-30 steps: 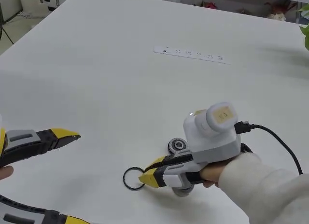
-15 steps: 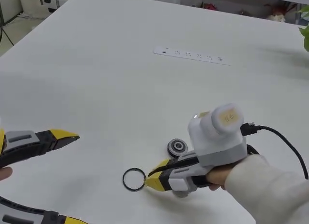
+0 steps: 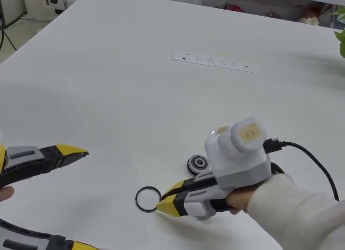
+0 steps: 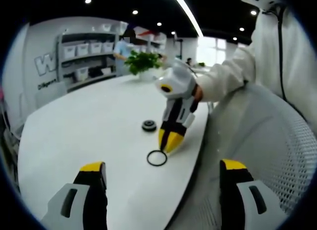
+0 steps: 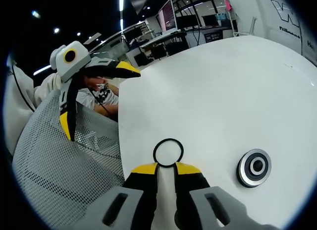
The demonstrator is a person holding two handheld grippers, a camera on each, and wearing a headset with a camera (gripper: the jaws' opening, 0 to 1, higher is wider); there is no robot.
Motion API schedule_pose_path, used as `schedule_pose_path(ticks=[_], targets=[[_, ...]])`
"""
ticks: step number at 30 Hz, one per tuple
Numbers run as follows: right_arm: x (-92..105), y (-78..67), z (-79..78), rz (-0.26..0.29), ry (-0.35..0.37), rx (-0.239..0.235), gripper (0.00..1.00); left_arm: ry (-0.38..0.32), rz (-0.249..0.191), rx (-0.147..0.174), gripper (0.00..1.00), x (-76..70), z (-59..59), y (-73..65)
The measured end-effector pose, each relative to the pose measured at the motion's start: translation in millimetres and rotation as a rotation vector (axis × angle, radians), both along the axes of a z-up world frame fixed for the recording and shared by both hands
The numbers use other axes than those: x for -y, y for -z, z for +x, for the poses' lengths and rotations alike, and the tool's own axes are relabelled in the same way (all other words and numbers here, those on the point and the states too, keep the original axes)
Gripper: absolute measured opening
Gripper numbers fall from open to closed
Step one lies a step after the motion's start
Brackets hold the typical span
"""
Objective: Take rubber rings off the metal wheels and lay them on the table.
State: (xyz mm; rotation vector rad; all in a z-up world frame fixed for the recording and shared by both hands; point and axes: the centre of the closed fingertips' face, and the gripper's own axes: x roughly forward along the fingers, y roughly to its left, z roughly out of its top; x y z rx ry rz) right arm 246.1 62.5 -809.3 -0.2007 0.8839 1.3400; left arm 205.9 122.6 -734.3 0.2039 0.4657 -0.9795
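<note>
One black rubber ring (image 3: 148, 199) lies flat on the white tabletop (image 3: 135, 99), low in the middle of the head view, so at least one removal looks done. A metal wheel (image 3: 198, 164) sits apart from it, up and to the right. In the right gripper view the wheel (image 5: 256, 166) shows a dark outer band, and I cannot tell whether that is a second ring yet to be pulled off or part of the wheel itself. The right hand-held gripper (image 3: 164, 207) rests low with its yellow tips at the ring's edge. In its own view the jaws of the right hand-held gripper (image 5: 166, 169) are drawn nearly together with a thin slit between, and the ring's (image 5: 168, 151) near rim is right at them. Whether they pinch the rim or only touch it, I cannot tell. The left hand-held gripper (image 3: 86, 199) hangs at the lower left, jaws spread wide and holding nothing. By my reading, the laying-down of this ring is at or near its end, and the wheel may need checking next.
</note>
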Motion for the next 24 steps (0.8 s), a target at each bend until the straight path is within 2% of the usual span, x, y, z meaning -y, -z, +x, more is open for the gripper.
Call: schedule_pose_path(ticks=[11, 19, 24], targets=[[0.1, -1.9, 2.2, 0.011, 0.006, 0.000, 0.09, 0.001, 0.001, 0.001, 0.96, 0.4, 0.2, -0.6], [7.8, -14.5, 19.3, 0.037, 0.050, 0.033, 0.09, -0.001, 0.008, 0.005, 0.96, -0.7, 3.0, -3.2], [13.5, -27.6, 29.8, 0.077, 0.090, 0.046, 0.10, 0.005, 0.010, 0.015, 0.96, 1.3, 5.4, -8.2]])
